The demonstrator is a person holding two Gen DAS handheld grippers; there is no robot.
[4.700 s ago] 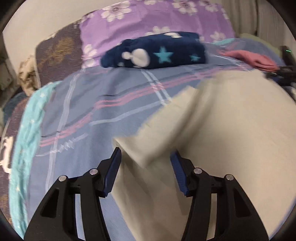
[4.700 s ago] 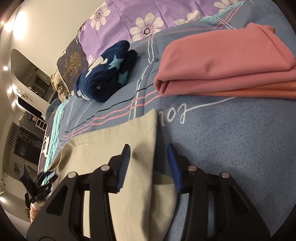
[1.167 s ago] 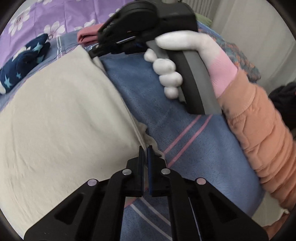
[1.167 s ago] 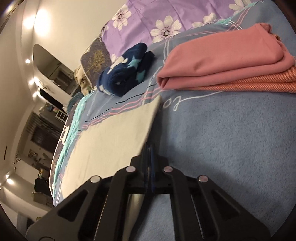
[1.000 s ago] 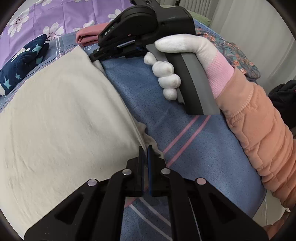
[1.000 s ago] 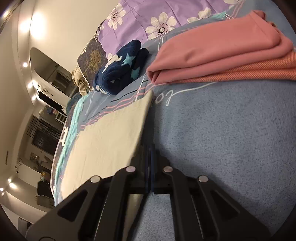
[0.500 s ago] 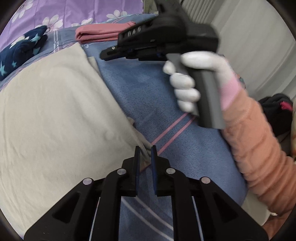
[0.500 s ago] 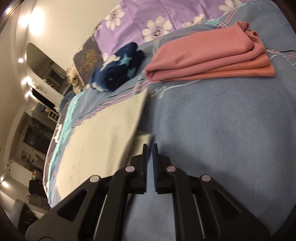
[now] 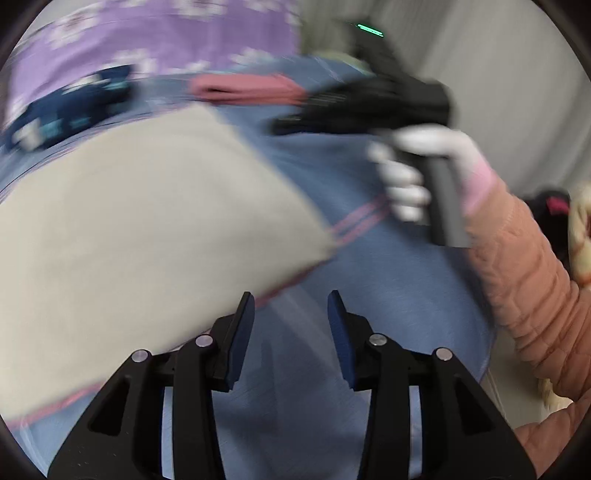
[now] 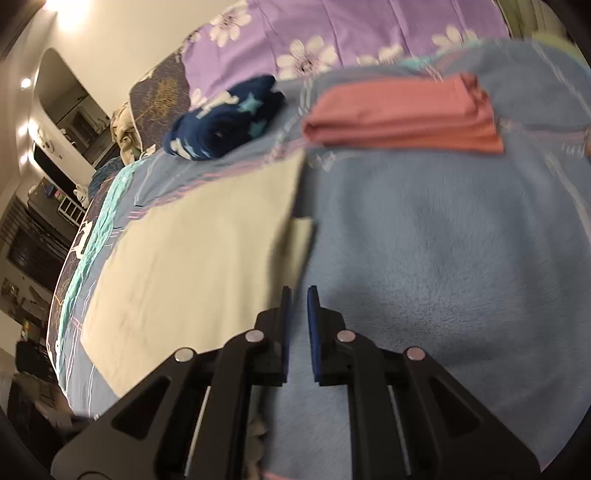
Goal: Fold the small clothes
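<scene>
Cream cloth (image 10: 192, 258) is the piece I am folding; it lies flat on the blue blanket (image 10: 443, 240), filling the left half of both wrist views, with a smaller layer of the same cloth poking out along its right edge in the right wrist view. At far left there I see a teal border (image 10: 92, 236) of the bedding. Behind the cloth sits a navy star-print bundle (image 10: 225, 118), and to its right a folded pink stack (image 10: 402, 110), both apart from the cloth, with a purple flowered pillow (image 10: 332, 33) further back. My left gripper (image 9: 291, 321) hangs just off the cloth's near corner, its jaws opening, nothing between them but blanket. My right gripper (image 10: 298, 317) has a narrow gap, its jaws also opening, empty, just beside the cloth's right edge. In the blurred left wrist view, my white-gloved right hand (image 9: 417, 173) in a peach quilted sleeve (image 9: 524, 280) holds that gripper above the blanket at right.
</scene>
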